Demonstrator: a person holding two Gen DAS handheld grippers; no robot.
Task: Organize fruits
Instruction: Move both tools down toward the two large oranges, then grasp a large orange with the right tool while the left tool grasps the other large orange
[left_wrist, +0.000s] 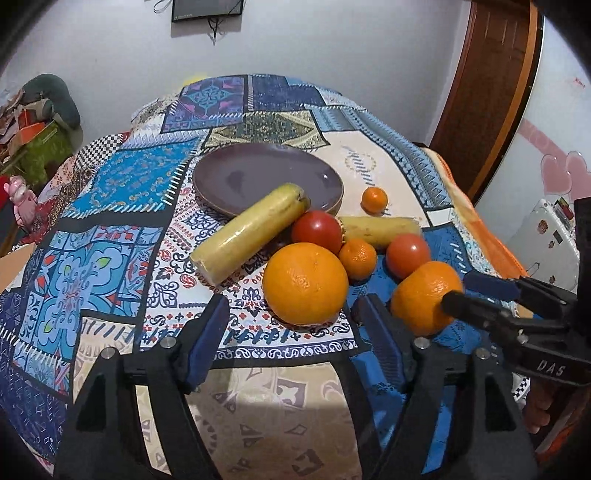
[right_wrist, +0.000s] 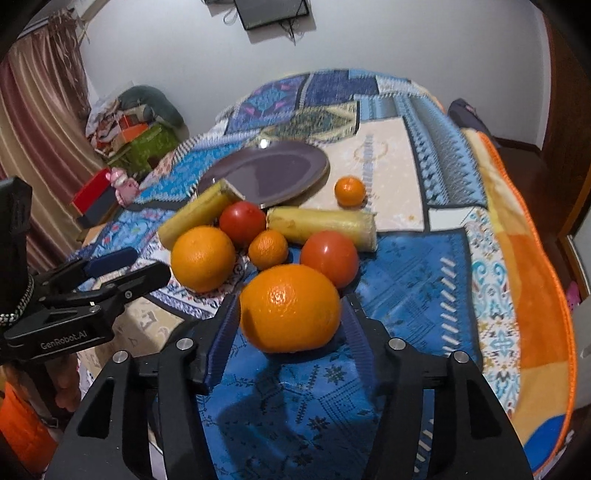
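Right tongs sit spread around the big round orange, left tongs gape empty, purple plate at 12 o'clock; soft patchwork bedspread could let it roll off.

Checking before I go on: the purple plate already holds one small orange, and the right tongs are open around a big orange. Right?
Not quite. The purple plate holds nothing; the small orange lies on the cloth beside it, as the right wrist view shows. The right tongs are indeed open around a big orange.
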